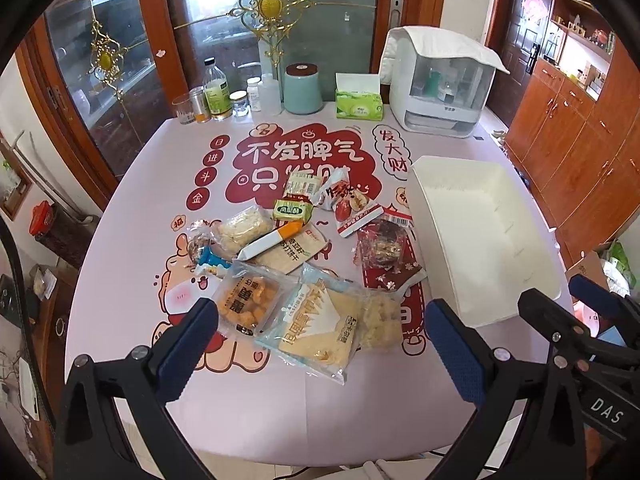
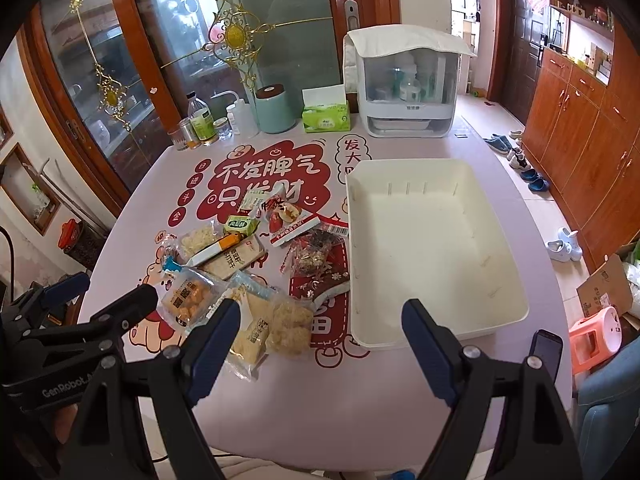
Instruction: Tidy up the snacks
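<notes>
Several snack packets lie in a loose pile on the pink printed table: a packet of orange puffs, a pale blue cracker packet, a clear bag of pale crisps, a red-wrapped sweet pack, an orange-and-white stick and a green bar. An empty white bin stands to their right. My left gripper is open above the near packets. My right gripper is open, near the bin's front edge. Both are empty.
At the table's far edge stand bottles and jars, a teal canister, a green tissue box and a white covered appliance. A glass door is behind; wooden cabinets and shoes are to the right.
</notes>
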`<state>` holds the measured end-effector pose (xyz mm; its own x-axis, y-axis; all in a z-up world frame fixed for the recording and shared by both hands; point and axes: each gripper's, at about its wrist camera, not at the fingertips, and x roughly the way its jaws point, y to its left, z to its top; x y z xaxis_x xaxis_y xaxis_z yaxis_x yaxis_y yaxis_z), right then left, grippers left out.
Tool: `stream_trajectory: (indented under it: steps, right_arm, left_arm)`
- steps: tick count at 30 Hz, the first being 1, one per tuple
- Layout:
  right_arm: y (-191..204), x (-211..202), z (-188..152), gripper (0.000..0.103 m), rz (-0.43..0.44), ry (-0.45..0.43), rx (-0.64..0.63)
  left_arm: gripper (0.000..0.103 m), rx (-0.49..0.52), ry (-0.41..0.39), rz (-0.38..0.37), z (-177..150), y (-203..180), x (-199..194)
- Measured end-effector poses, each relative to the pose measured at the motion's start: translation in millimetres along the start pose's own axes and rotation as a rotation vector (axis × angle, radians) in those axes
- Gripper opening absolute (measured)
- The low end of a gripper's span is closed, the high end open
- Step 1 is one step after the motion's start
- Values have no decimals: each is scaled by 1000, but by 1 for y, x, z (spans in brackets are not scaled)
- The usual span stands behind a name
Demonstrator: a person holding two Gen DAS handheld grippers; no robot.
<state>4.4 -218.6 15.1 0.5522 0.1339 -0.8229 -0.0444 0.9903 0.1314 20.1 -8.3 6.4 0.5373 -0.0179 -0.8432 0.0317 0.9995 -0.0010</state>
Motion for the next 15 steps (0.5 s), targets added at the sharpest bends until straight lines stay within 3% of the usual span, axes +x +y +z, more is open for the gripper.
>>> stream_trajectory:
  steps: [15]
  right_arm:
    - [-3,11,7,84,29,25,-13]
  left_arm:
    - [103,-18,30,11,-5,1,13]
